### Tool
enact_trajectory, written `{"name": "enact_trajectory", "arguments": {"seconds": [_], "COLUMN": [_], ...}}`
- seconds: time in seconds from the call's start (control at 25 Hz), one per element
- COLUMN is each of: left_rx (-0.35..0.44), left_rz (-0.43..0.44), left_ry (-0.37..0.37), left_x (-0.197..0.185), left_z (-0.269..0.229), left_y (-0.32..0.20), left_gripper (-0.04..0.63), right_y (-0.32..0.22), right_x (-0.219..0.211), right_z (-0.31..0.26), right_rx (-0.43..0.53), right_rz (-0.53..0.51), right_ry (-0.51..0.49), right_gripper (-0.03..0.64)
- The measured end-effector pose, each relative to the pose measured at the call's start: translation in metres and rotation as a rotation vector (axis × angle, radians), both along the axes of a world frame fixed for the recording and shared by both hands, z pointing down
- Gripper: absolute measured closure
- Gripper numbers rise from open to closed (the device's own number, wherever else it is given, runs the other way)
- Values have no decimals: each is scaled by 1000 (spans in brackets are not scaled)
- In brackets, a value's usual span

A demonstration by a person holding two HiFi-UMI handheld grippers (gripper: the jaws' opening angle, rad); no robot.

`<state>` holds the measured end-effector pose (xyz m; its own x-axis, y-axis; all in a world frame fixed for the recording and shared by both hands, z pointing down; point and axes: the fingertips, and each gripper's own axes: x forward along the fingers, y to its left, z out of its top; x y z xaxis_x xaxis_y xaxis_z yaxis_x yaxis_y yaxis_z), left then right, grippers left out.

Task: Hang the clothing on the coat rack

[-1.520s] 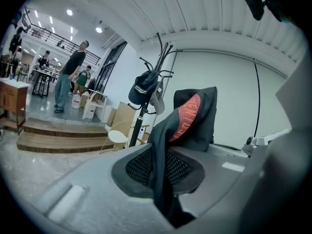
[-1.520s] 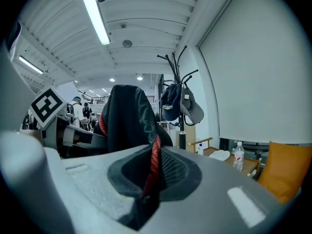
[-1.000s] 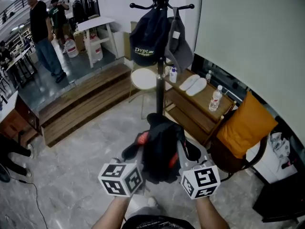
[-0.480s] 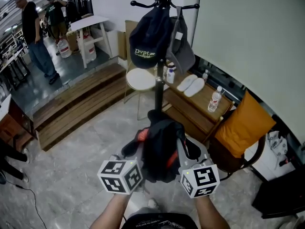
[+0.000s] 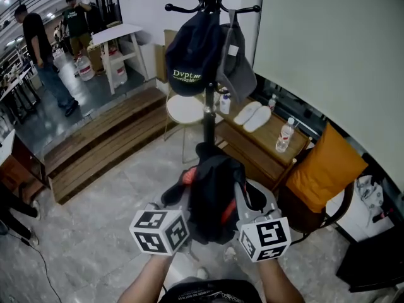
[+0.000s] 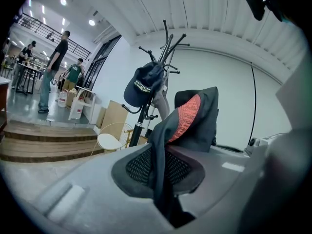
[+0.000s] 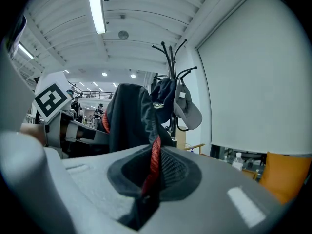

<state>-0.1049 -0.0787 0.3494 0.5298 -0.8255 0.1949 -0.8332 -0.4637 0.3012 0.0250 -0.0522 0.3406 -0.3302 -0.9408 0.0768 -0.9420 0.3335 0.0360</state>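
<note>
A black garment with red-orange trim (image 5: 213, 197) is bunched between my two grippers, held up in front of me. My left gripper (image 5: 180, 201) is shut on its left side; the cloth (image 6: 163, 174) runs down between the closed jaws. My right gripper (image 5: 243, 201) is shut on the other side, with a red strip (image 7: 152, 172) pinched in its jaws. The black coat rack (image 5: 208, 74) stands ahead, beyond the garment. A dark cap with lettering (image 5: 188, 52) and a grey cap (image 5: 237, 59) hang from its hooks. The rack's upper hooks (image 6: 168, 40) show bare.
A round white stool (image 5: 185, 109) stands beside the rack's pole. A low wooden bench (image 5: 262, 131) carries white slippers and bottles. An orange cushion (image 5: 325, 169) lies on a chair at right. Wooden steps (image 5: 107, 137) rise at left, with people (image 5: 38, 49) standing beyond.
The view has drifted slightly; the rack and caps sit a little further left in frame. Both grippers keep the garment at the same place. A person at far left has walked further off.
</note>
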Motion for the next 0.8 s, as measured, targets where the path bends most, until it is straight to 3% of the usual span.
{"name": "enact_trajectory", "arguments": {"seconds": [0.8], "left_rx": [-1], "left_rz": [-124], "left_ry": [-31], "left_x": [35], "left_z": [3], "left_y": [-88], "left_gripper": [558], "right_y": [-100], "right_x": [37], "right_z": [3], "right_rx": [13], "right_rz": [-121], "right_ry": [-19], "right_gripper": [581]}}
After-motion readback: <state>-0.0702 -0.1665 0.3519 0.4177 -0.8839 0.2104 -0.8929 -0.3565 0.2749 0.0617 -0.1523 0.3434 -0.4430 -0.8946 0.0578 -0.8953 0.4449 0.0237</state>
